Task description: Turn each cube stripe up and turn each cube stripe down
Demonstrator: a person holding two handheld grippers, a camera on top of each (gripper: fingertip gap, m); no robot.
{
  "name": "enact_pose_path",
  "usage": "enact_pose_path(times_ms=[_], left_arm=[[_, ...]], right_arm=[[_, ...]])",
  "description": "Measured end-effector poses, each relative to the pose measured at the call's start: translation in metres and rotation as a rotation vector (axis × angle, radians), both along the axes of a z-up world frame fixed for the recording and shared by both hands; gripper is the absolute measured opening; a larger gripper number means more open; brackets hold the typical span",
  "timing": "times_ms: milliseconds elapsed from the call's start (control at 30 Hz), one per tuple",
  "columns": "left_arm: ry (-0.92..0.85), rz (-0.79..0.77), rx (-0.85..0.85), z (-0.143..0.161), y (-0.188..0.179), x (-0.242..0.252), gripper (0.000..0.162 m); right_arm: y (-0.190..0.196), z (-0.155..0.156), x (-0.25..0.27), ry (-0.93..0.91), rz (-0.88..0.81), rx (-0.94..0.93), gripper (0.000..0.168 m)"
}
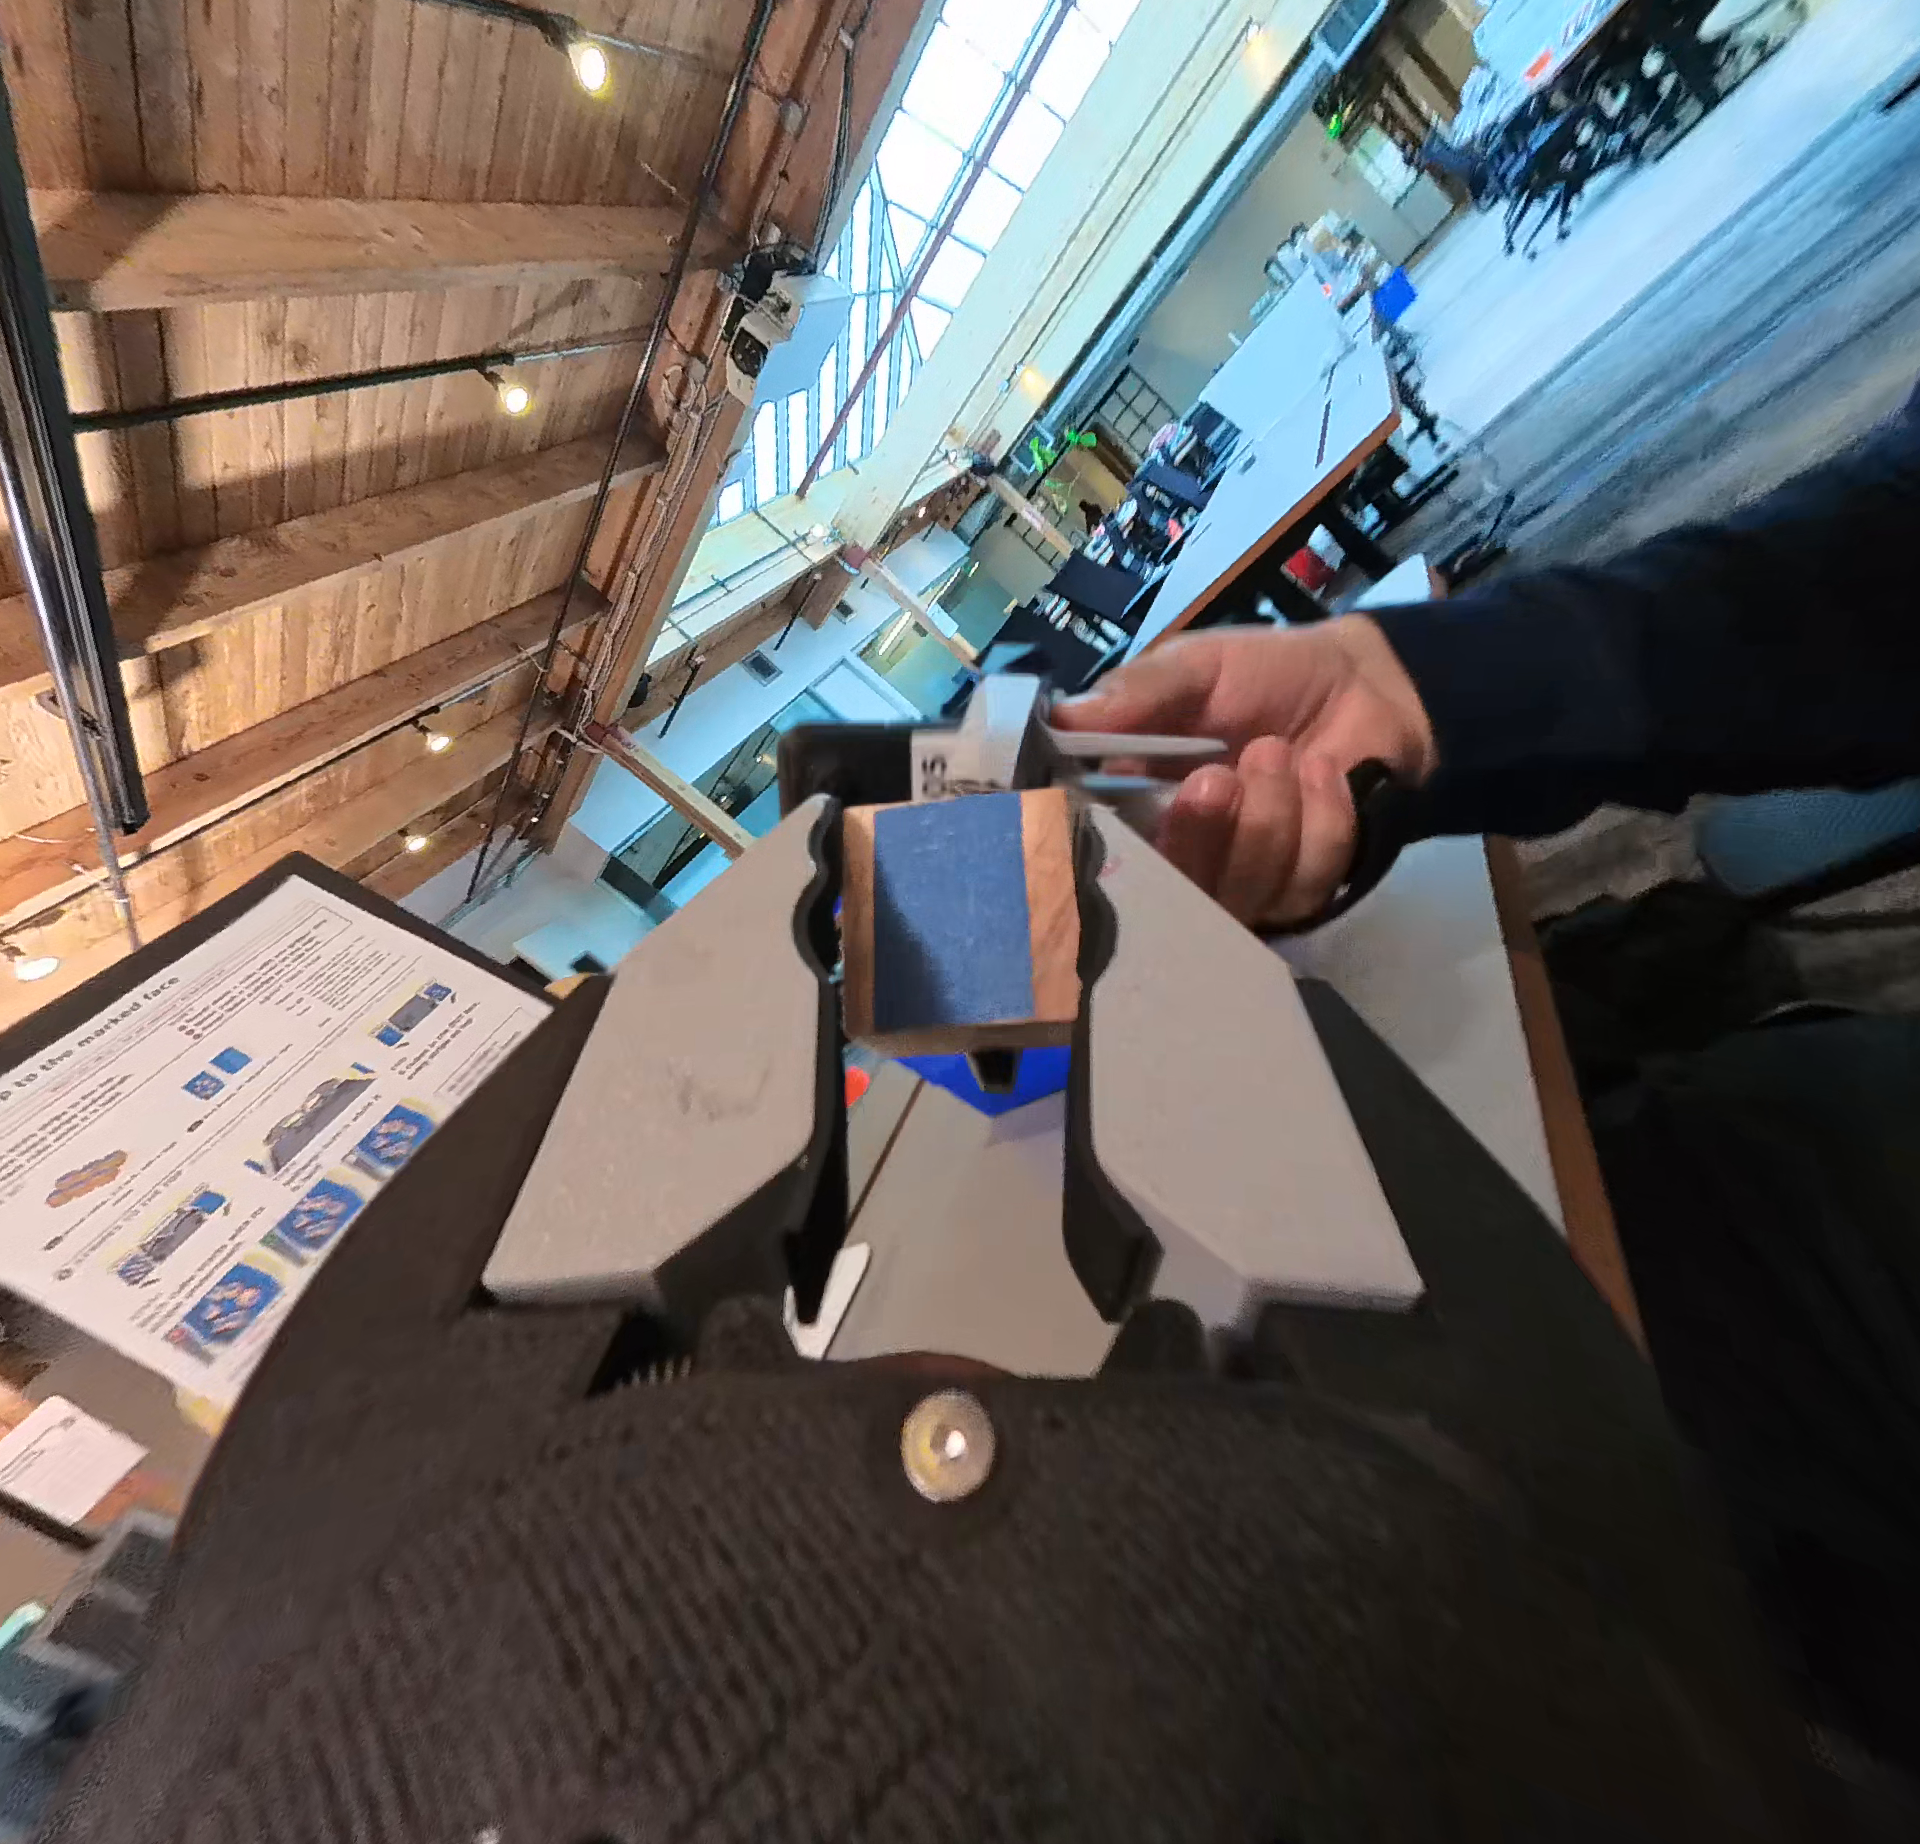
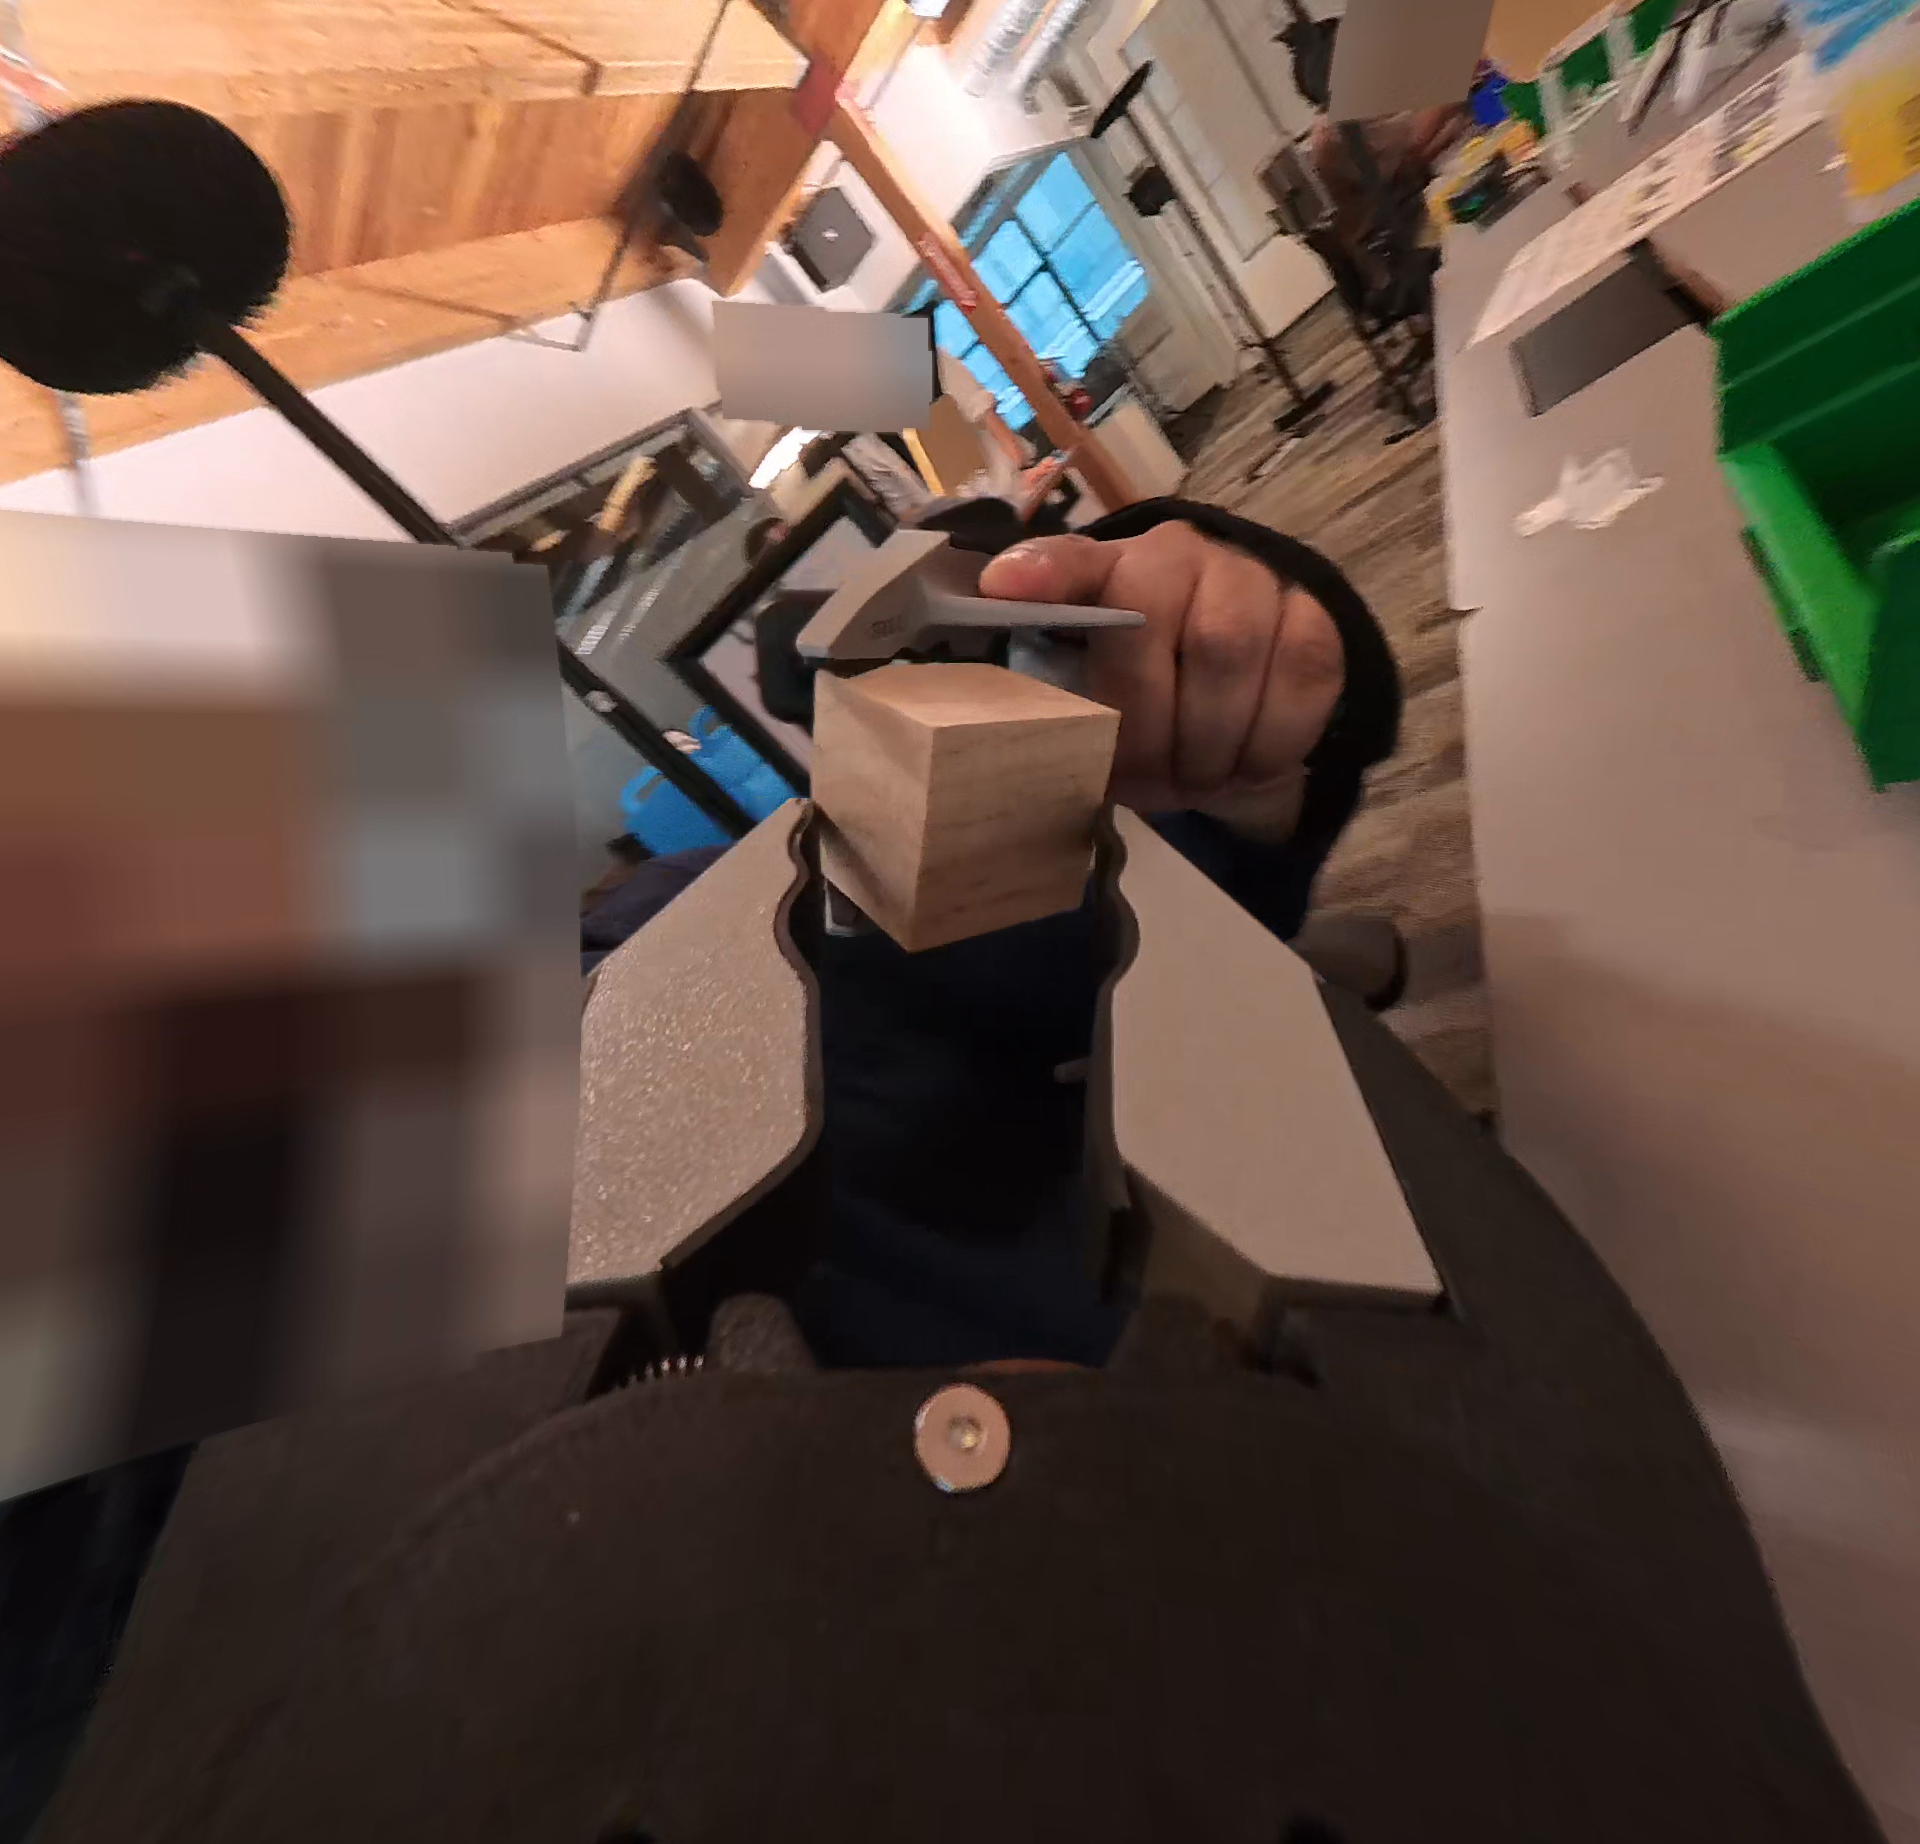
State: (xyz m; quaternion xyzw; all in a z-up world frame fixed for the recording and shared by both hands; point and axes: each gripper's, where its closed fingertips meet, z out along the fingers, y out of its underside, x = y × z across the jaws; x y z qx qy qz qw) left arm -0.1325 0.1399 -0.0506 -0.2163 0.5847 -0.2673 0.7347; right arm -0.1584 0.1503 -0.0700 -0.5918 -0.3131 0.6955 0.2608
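Both tools clamp one wooden cube, blue stripe facing the left tool; printed instruction sheet nearby

One wooden cube with one blue stripe; two grippers, left gripper and right gripper; one instruction sheet were counted
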Motion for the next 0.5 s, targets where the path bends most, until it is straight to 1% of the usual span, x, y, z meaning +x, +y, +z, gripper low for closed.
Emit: enact_pose_path(times_ms=[33,133,233,400,500], left_arm=[[0.013,0.025,0.018,-0.003,0.004,0.001,0.043],[0.05,0.099,0.067,-0.01,0.016,0.001,0.042],[0.055,0.117,0.083,-0.01,0.019,-0.001,0.042],[0.088,0.186,0.166,-0.015,0.021,0.0,0.042],[0.081,0.189,0.186,-0.015,0.017,0.001,0.042]], right_arm=[[0.004,-0.002,0.001,-0.033,-0.045,0.031,0.05],[0.015,-0.007,0.005,-0.158,-0.202,0.157,0.049],[0.018,-0.008,0.008,-0.249,-0.299,0.264,0.047],[0.021,-0.01,0.009,-0.332,-0.382,0.347,0.048],[0.019,-0.01,0.007,-0.297,-0.346,0.328,0.05]])
